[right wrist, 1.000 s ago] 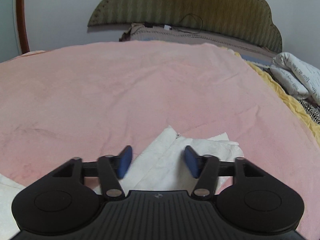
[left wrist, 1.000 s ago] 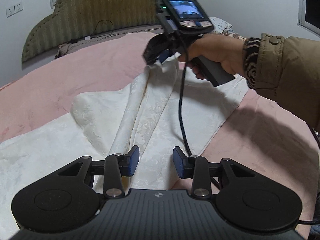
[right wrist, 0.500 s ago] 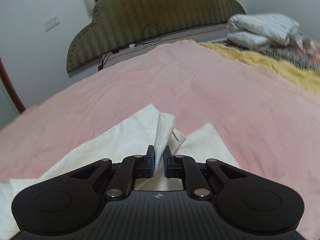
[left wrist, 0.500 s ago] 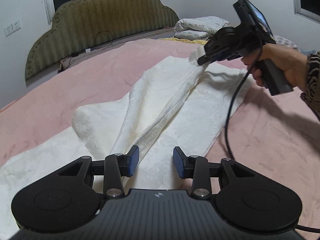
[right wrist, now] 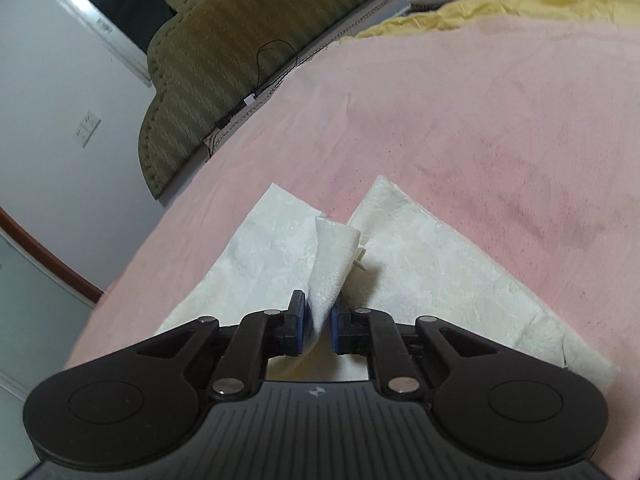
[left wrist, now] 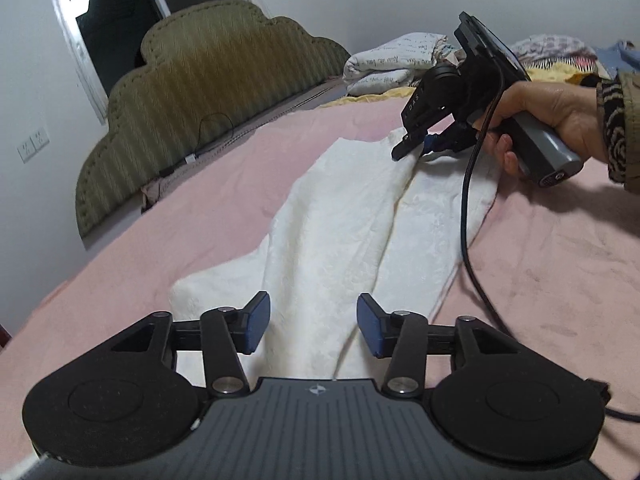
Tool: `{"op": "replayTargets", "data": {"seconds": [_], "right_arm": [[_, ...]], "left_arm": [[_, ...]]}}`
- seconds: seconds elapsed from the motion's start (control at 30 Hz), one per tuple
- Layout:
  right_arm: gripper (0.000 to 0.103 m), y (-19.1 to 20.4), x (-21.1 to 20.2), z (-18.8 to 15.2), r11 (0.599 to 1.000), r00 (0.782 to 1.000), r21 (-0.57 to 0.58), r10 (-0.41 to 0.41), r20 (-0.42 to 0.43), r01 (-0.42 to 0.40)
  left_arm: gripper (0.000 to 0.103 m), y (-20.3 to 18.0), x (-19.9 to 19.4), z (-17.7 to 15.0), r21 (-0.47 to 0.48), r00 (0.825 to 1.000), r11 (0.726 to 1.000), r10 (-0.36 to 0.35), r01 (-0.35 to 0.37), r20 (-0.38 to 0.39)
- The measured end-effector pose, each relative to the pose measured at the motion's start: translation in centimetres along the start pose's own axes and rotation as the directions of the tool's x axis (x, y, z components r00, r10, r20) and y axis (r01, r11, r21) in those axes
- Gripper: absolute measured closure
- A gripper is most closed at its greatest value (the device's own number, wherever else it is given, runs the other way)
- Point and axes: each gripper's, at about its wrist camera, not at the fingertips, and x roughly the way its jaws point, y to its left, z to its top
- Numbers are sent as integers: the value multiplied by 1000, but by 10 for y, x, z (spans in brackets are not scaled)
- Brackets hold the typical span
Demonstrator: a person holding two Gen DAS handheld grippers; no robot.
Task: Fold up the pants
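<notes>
Cream embossed fabric pants [left wrist: 340, 240] lie flat on the pink bedspread [left wrist: 560, 264], long axis running from the left gripper [left wrist: 312, 330] toward the olive headboard [left wrist: 192, 92]. Right gripper [right wrist: 318, 326] pinches a raised hem fold at that far end. Left jaws opening over cloth, nothing gripped. Waistband hidden beneath the left gripper.

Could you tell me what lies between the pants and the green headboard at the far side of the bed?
Only bare pink bedspread lies between the white pants and the green headboard; the right wrist view shows it best.
</notes>
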Motion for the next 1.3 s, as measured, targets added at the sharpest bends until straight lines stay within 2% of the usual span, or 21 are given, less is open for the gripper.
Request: {"op": "replayTargets", "data": {"seconds": [0.1,0.33,0.43,0.5,0.57,0.6,0.63,0.67,0.77,0.83,0.9,1.0,1.1,1.17,1.3], "right_arm": [[91,-8,3,3,998,999,60,34,-5,-34],[90,-20,8,9,986,997,147,80,-5,-78],[89,-19,11,10,986,996,141,87,-2,-85],[89,-16,13,11,988,996,127,88,-3,-87],[87,-13,13,12,990,995,94,103,-3,-102],[87,-11,12,12,992,995,74,101,0,-101],[89,-9,11,13,993,995,66,98,7,-98],[91,-12,7,11,991,993,68,112,20,-113],[95,-4,1,18,986,988,68,150,47,-153],[95,11,-4,25,982,982,40,181,59,-183],[95,27,-11,32,975,973,10,219,74,-220],[96,49,-22,43,963,958,-35,270,100,-267],[96,61,-26,50,962,957,-69,270,102,-264],[96,59,-33,52,965,957,-76,260,127,-252],[96,40,-55,42,975,961,-105,214,173,-198]], "left_arm": [[48,0,12,6,40,1000,999,3,-1,-29],[48,-18,23,11,180,997,981,-60,67,-44],[50,-25,35,8,223,996,972,-59,72,-65],[50,-22,43,7,205,996,977,-41,56,-80],[50,-15,48,6,143,994,988,-48,62,-94],[52,-12,49,5,118,994,991,-54,65,-98],[58,-11,48,6,104,993,992,-60,70,-101],[65,-11,46,6,106,992,991,-68,79,-102],[73,-20,43,5,147,992,984,-89,102,-91],[72,-23,44,4,166,994,982,-73,86,-81],[72,-18,47,6,116,993,990,-73,83,-89],[98,-1,51,10,2,993,997,-72,73,-93],[100,14,42,17,-71,1000,997,2,-4,-31],[101,22,31,22,-111,1000,994,21,-20,13],[100,8,15,26,-46,997,996,-75,76,25]]}}
